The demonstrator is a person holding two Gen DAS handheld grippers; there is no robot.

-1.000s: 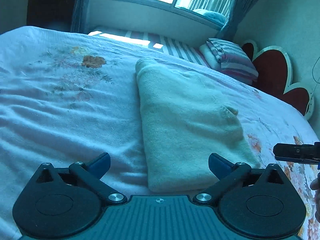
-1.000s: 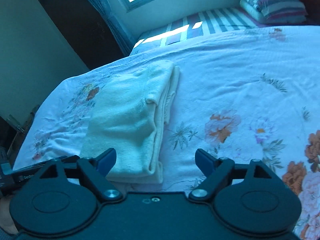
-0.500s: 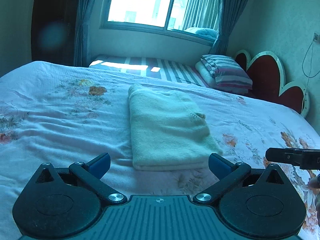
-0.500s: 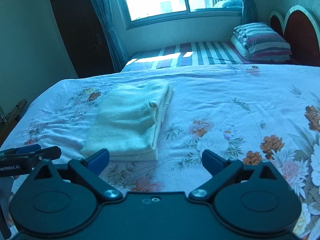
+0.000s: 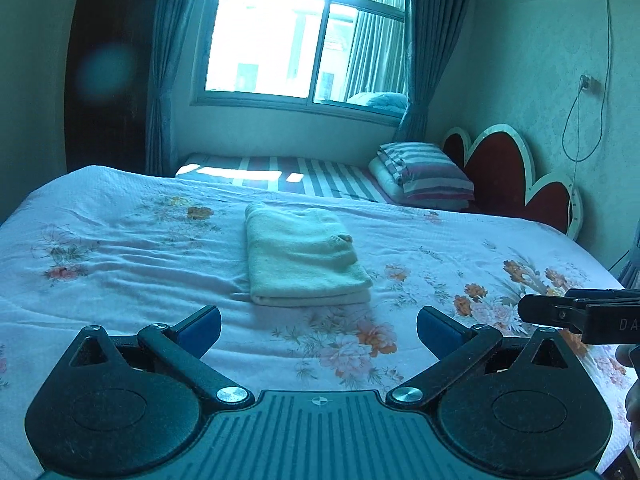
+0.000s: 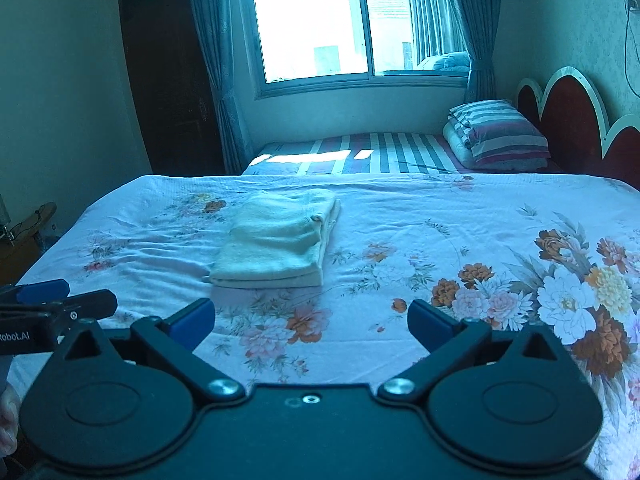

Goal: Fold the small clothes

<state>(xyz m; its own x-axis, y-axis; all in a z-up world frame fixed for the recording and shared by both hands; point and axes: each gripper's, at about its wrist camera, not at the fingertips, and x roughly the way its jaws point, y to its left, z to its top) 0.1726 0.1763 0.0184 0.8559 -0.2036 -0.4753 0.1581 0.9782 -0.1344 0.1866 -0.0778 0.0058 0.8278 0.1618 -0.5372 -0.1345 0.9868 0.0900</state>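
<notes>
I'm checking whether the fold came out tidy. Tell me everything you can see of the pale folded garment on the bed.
The folded garment is pale cream, of soft, fuzzy, towel-like cloth, folded into a neat rectangle of stacked layers. The layer edges show along its near end and right side; a small bump sits on top near the right edge. It lies flat on the floral bedsheet. Neither gripper touches it.

Folded garment [image 5: 300,264] pale cream, plain, no print. Bed sheet [image 6: 440,216] white-pink with orange, pink, white and brown flowers, green-grey leaves. Pillow [image 6: 504,134] striped grey, white, dull red; mattress [image 6: 380,152] behind it same stripes. Headboard [image 5: 500,176] dark red, white scalloped edge. Curtains [image 6: 212,60] blue-grey. Wardrobe [image 6: 168,80] dark brown. Gripper fingers [image 5: 200,324] blue pads on black bodies.
</notes>
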